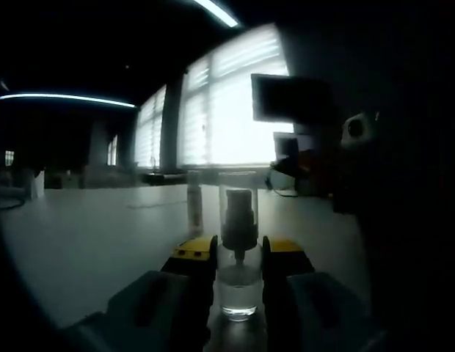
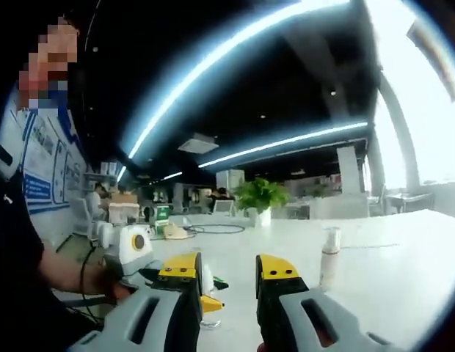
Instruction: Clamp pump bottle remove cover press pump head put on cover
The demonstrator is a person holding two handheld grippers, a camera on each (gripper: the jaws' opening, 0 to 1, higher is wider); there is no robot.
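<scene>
Left gripper (image 1: 238,258) fingers grip the pump bottle (image 1: 238,253) upright on the table (image 1: 103,235), steadying it, clear cover on; right gripper (image 2: 229,282) fingers open, empty, apparently free for the cover.

The pump bottle (image 1: 238,282) is small, clear and upright on the counter (image 1: 95,235), clamped between yellow-tipped jaws. Its dark pump head (image 1: 238,220) sits under a transparent cover (image 1: 238,192). The cover is seated in place.
</scene>
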